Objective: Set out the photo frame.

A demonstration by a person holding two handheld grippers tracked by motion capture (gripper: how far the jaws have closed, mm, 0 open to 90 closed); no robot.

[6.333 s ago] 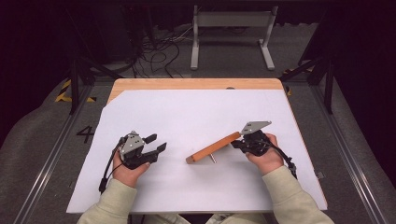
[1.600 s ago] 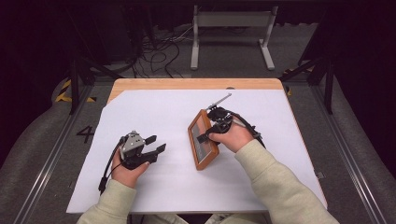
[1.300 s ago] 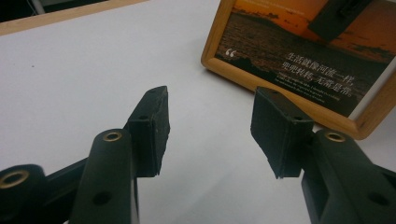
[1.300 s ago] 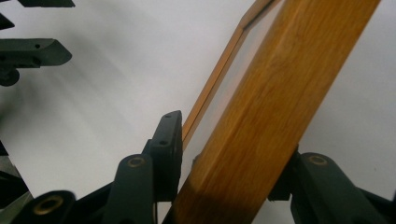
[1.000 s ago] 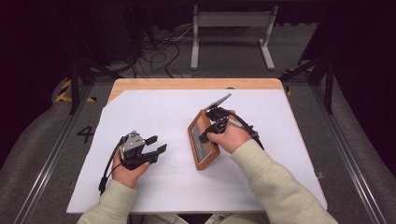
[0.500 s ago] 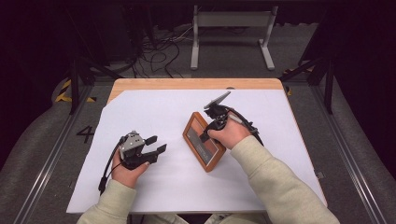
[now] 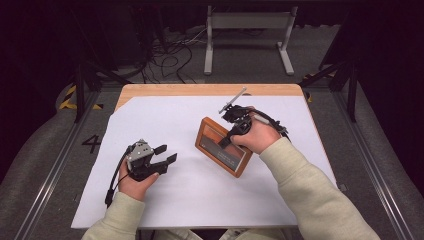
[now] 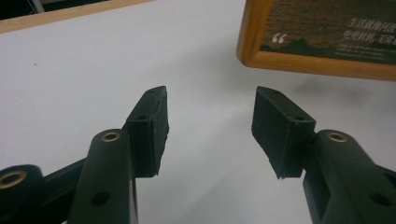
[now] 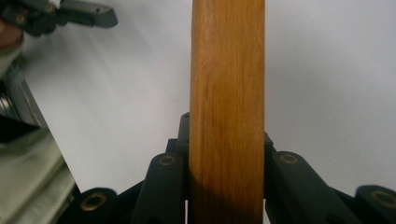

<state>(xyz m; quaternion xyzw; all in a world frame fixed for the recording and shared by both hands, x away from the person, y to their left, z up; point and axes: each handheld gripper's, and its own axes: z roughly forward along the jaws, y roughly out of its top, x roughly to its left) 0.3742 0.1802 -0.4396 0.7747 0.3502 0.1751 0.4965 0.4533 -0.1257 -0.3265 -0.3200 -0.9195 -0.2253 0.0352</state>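
White sheeting covers the worktop [image 7: 200,200], its wooden edge bare along the top of the frame. Right of centre a wooden picture frame [image 7: 223,147] with dark, captioned artwork tilts up, held along its right rail. The step looks like setting it down or standing it; keep the grip firm and lower it slowly so a corner doesn't skid. The right hand-held gripper [image 7: 234,131] pinches that rail between its jaws. The left hand-held gripper [image 7: 164,154], lower left, rests spread wide, holding nothing.
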